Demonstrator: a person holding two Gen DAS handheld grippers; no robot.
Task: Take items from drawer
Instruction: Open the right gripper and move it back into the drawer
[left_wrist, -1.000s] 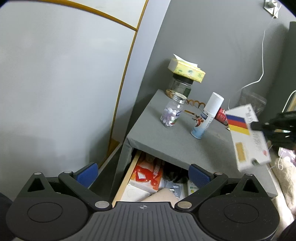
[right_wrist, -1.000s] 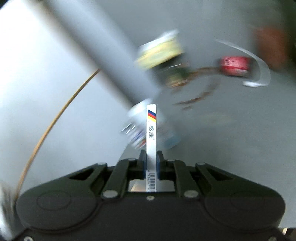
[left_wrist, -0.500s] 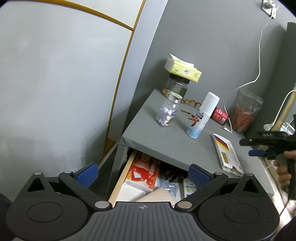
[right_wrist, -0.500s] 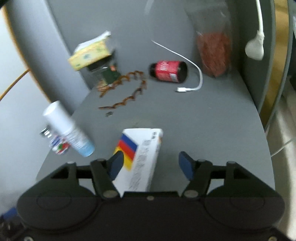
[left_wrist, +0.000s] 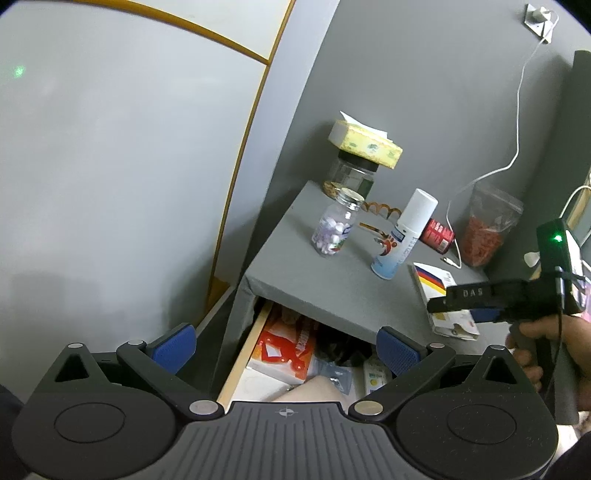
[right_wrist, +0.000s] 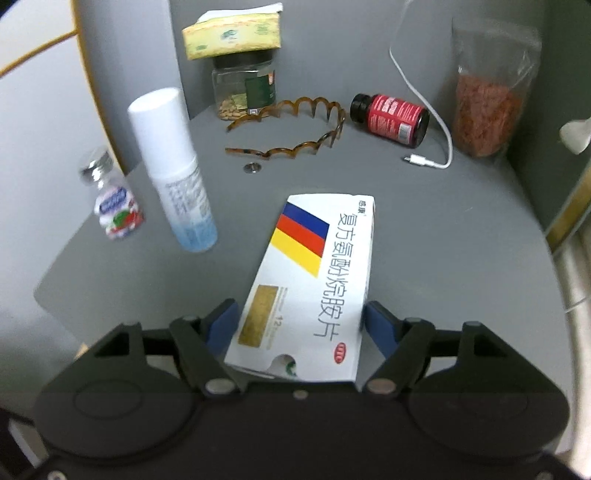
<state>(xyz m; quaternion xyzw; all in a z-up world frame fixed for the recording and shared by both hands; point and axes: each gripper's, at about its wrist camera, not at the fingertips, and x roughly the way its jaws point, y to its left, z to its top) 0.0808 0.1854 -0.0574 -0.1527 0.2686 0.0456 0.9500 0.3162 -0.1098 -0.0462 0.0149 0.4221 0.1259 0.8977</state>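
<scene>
A white medicine box (right_wrist: 306, 280) with blue, red and yellow stripes lies flat on the grey cabinet top (right_wrist: 443, 258); it also shows in the left wrist view (left_wrist: 436, 282). My right gripper (right_wrist: 300, 321) is open, its blue pads on either side of the box's near end, not squeezing it. In the left wrist view the right gripper (left_wrist: 465, 304) hovers over the box. My left gripper (left_wrist: 286, 345) is open and empty above the open drawer (left_wrist: 243, 354), which holds a red and white packet (left_wrist: 286, 345) and other small packs.
On the cabinet top stand a white spray can (right_wrist: 173, 173), a pill bottle (right_wrist: 116, 205), a glass jar (right_wrist: 245, 86) with a yellow box on it, a brown hair band (right_wrist: 295, 125), a red bottle (right_wrist: 391, 118), a white cable (right_wrist: 428, 110) and a bag (right_wrist: 487, 107) of red bits.
My right gripper carried the box upright, laid it flat on the cabinet top and opened. It has since shifted closer over the box. The left gripper stayed above the drawer.
</scene>
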